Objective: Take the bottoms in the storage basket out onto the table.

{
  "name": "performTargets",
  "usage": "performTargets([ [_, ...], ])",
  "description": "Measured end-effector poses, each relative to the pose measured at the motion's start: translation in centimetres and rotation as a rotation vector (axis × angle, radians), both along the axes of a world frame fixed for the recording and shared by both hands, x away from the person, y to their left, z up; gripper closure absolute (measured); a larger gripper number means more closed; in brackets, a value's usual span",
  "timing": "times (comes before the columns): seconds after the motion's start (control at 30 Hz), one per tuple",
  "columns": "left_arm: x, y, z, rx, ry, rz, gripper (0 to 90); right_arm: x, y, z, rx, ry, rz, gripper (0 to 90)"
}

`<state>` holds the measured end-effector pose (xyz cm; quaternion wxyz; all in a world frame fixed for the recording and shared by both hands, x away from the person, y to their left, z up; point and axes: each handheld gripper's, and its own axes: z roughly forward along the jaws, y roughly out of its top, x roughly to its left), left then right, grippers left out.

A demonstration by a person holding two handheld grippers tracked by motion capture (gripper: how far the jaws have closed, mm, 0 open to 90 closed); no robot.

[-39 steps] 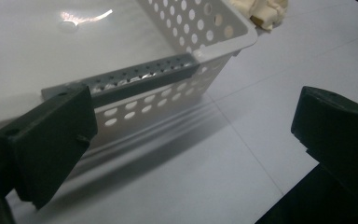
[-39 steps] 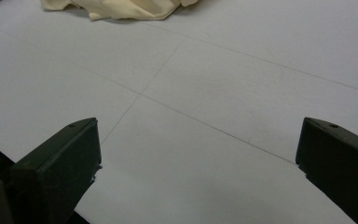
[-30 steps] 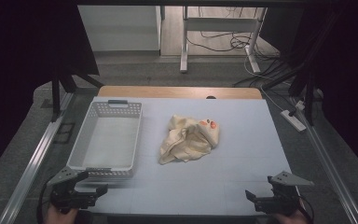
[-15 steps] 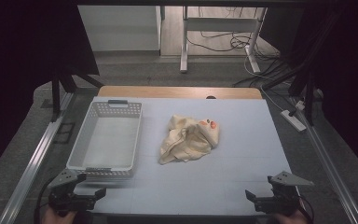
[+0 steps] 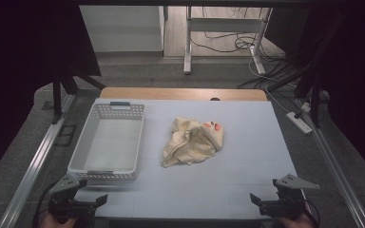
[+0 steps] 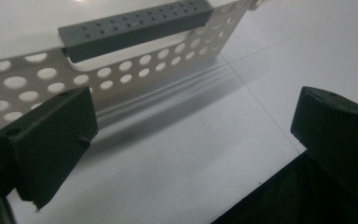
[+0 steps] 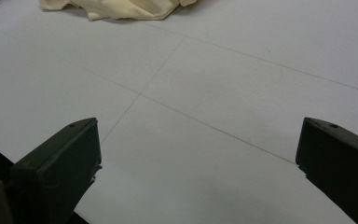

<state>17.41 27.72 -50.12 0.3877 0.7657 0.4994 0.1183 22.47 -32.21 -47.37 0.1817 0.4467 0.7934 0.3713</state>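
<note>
both grippers, left gripper (image 5: 83, 202) and right gripper (image 5: 266, 202), wait at the table's near corners, fingers apart. crumpled cloth (image 5: 192, 142) lies mid-table beside the basket (image 5: 88, 164); likely best pinched at a raised fold.

Both tongs (image 5: 100, 200) (image 5: 255, 199) black, blocky jaws, grey three-cornered top plates.
</note>
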Motion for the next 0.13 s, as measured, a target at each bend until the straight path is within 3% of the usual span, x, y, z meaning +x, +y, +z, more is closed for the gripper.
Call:
performTargets([
  [0.13,0.07,-0.13,0.03,0.004,0.005,-0.008,0.3,0.03,0.0,-0.06,-0.005,0.001,0.003,0.4],
])
